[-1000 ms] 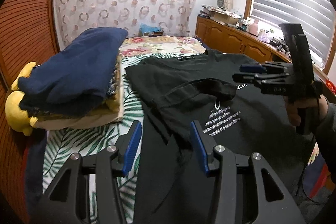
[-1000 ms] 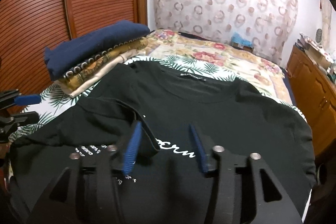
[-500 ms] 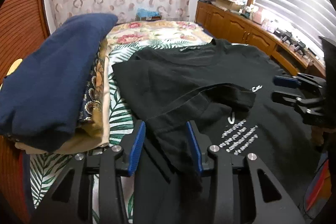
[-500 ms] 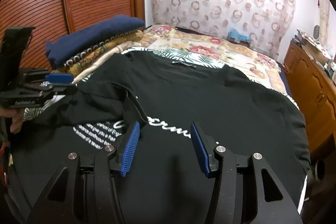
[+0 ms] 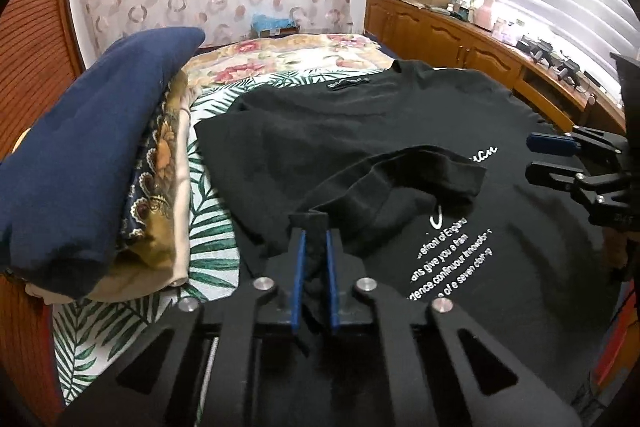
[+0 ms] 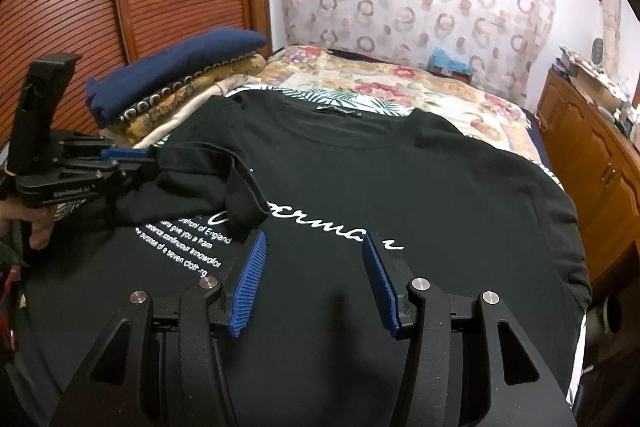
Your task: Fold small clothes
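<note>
Since a second ago our left gripper [image 5: 314, 243] has slid in and pinched its blue pads tight on the folded-over sleeve [image 5: 400, 179] of the black t-shirt [image 6: 400, 195]. That shirt's lying flat on the leaf-print bedsheet [image 5: 208, 227], next to the folded stack [image 5: 92, 163]. Our right gripper [image 6: 316, 267] hovers over the chest print, jaws about half open, holding nothing.

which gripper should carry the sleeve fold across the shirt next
Left. The left hand-held gripper is already shut on the folded-in sleeve. The right hand-held gripper hovers open above the shirt, holding nothing.
</note>
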A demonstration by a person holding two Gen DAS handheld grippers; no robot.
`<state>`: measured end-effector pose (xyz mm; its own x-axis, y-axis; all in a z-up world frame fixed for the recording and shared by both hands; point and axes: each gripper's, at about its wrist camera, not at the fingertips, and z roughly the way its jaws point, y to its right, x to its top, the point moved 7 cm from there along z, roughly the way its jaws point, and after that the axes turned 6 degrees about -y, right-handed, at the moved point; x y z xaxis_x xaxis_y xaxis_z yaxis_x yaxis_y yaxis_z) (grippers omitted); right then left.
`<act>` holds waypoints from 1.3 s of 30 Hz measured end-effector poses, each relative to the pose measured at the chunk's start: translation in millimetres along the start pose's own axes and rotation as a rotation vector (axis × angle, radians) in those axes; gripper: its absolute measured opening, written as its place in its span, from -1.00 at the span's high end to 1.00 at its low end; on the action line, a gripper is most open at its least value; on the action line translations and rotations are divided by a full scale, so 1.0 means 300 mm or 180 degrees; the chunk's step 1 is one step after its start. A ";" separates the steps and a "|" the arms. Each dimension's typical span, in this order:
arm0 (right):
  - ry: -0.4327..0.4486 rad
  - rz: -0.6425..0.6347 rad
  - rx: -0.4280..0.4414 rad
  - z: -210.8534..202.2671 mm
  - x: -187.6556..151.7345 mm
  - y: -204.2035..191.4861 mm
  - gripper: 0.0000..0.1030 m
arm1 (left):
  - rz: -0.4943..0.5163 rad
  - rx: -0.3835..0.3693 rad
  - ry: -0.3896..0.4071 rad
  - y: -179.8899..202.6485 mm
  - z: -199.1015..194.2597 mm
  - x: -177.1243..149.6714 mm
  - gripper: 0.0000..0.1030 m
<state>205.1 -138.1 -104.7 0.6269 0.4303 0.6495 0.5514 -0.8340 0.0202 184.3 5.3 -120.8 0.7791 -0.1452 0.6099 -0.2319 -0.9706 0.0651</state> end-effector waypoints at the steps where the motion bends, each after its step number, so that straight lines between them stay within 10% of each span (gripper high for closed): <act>1: -0.0001 0.0004 -0.0001 -0.001 -0.002 0.003 0.01 | 0.0015 -0.0006 0.0026 0.003 -0.007 0.004 0.97; 39: -0.0108 0.0039 0.0267 0.068 0.011 -0.062 0.01 | 0.0015 -0.0413 0.0321 0.194 -0.240 -0.131 0.88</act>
<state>208.1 -114.0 -118.6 0.6514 0.4329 0.6232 0.5868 -0.8080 -0.0522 98.3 -31.5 -84.2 0.7169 -0.1233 0.6862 -0.3137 -0.9360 0.1595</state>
